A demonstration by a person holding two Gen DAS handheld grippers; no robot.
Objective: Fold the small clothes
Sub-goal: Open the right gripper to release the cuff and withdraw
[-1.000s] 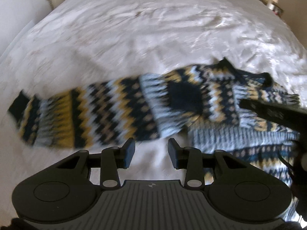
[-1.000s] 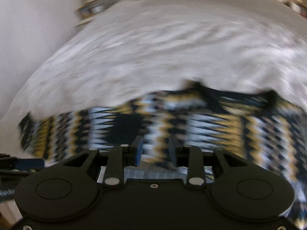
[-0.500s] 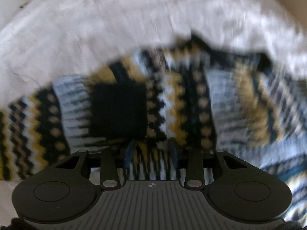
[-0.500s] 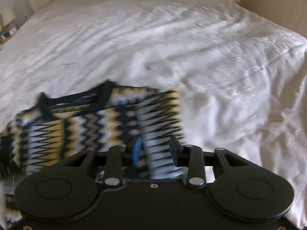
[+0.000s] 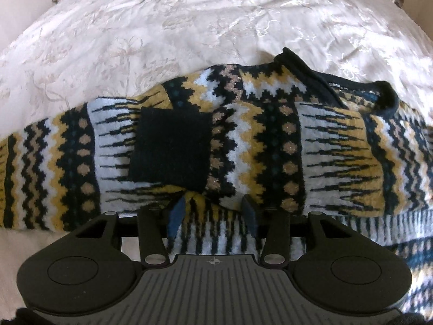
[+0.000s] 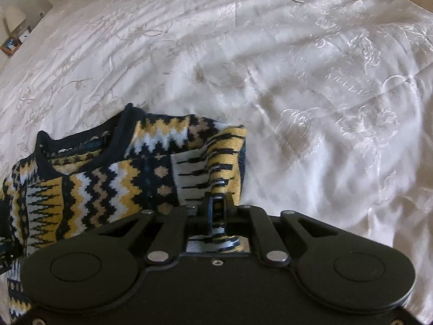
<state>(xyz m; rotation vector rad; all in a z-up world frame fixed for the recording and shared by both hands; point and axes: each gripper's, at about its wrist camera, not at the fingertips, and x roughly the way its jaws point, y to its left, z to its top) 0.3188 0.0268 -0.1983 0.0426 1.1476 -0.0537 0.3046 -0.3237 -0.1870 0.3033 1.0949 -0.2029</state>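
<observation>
Right wrist view: right tool [image 6: 217, 211] pinches sweater [image 6: 113, 178] fold, lower centre; thick knit may slip. Left tool [image 5: 213, 211] wide.

Sweater [image 5: 243, 140] spread on bedspread [image 5: 189, 27], sleeve folded across its front

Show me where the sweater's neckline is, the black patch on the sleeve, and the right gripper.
sweater neckline [image 6: 81, 151], right wrist view, on the dark collar band.
black patch [image 5: 170, 146], left wrist view, middle of the dark square on the sleeve.
right gripper [image 6: 217, 211], right wrist view, between the fingertips pinched on sweater fabric.
</observation>
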